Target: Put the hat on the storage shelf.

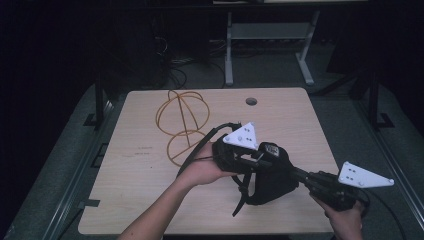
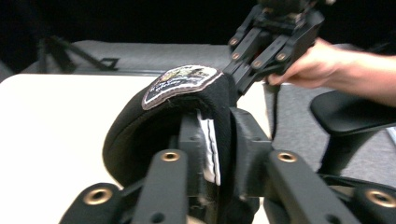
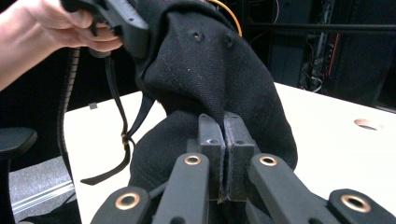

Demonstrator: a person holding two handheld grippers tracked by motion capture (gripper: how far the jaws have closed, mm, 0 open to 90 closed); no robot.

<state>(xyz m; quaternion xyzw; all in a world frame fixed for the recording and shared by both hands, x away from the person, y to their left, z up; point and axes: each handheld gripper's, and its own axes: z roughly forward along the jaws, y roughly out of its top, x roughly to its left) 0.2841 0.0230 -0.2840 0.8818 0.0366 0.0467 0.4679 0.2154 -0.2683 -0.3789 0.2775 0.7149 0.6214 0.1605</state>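
Black fabric cap with an embroidered crest patch (image 1: 270, 172) is held above the light wooden desk (image 1: 140, 165), near its front edge. Right gripper (image 3: 223, 140) fingers clenched on a fold of cap cloth. Left gripper (image 2: 219, 140) fingers straddle the cap's front panel, grasping it. Orange cable loop (image 1: 181, 125) lies behind.

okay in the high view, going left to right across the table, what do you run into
orange cable → left hand → left gripper → black cap → right gripper
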